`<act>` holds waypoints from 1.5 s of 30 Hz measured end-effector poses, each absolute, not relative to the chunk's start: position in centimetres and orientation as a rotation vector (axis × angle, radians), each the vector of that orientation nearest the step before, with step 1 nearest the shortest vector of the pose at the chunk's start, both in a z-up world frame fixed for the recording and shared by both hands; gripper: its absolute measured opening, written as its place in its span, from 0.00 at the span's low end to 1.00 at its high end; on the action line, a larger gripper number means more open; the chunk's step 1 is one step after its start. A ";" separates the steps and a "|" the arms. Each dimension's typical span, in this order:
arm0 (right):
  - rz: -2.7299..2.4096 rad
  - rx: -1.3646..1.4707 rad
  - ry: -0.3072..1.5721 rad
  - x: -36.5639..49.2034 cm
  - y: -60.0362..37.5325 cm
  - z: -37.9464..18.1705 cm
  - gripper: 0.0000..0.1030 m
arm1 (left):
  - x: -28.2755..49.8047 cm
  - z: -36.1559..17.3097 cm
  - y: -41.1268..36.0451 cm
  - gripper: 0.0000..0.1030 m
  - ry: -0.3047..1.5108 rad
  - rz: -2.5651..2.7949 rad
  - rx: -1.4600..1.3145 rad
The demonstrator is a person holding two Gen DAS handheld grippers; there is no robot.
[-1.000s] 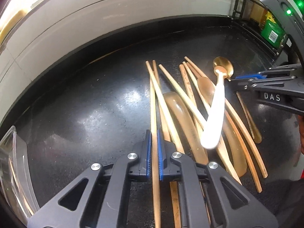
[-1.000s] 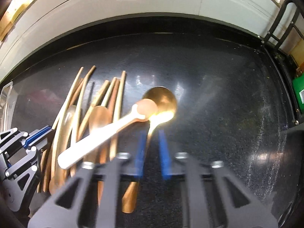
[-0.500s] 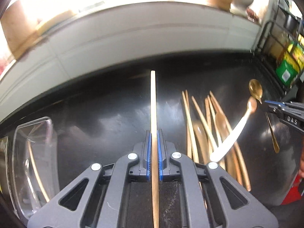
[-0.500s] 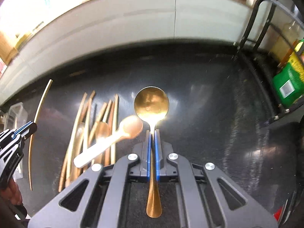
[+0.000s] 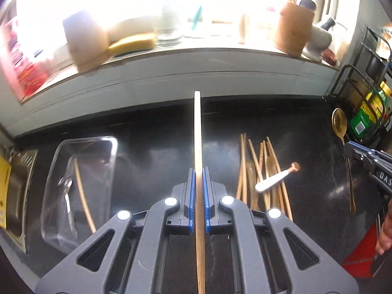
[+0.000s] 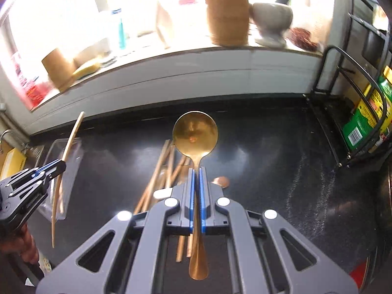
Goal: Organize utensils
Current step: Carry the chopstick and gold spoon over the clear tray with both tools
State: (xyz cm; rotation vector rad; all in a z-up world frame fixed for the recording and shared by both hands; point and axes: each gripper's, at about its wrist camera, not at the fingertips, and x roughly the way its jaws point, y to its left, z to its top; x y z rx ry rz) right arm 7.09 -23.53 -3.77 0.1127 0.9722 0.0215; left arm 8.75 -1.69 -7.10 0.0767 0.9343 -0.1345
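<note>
My left gripper [image 5: 198, 171] is shut on a long wooden chopstick [image 5: 198, 132], held in the air above the black counter; the same pair shows at the left of the right wrist view, left gripper [image 6: 60, 165] and chopstick [image 6: 69, 137]. My right gripper [image 6: 195, 170] is shut on the neck of a gold spoon [image 6: 195, 132], bowl forward, also lifted; the left wrist view shows the spoon [image 5: 339, 123] at far right. On the counter lies a pile of wooden chopsticks and spoons [image 5: 259, 171] with a white-handled spoon [image 5: 272, 182] across it.
A clear plastic container [image 5: 80, 186] with a chopstick inside stands at the left, beside a steel sink [image 5: 17, 196]. A black wire rack [image 6: 348, 122] with green packets is at the right. A windowsill with a wooden utensil pot [image 6: 227, 14] and mortar runs behind.
Both grippers have risen from the counter, the left carrying one chopstick out of the pile, the right carrying the gold spoon. The right jaws closed on the spoon's neck.
</note>
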 end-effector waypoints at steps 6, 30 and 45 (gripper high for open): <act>0.105 0.070 0.971 6.4 -19.2 -3.0 0.04 | 6.2 -6.0 1.6 0.05 0.932 -0.063 0.046; 0.426 -0.042 0.992 8.4 4.5 -2.7 0.04 | 1.6 -6.1 21.6 0.05 0.944 0.195 -0.072; 0.511 -0.070 1.014 10.7 13.5 -3.6 0.04 | 3.1 -7.4 27.8 0.05 0.968 0.236 -0.092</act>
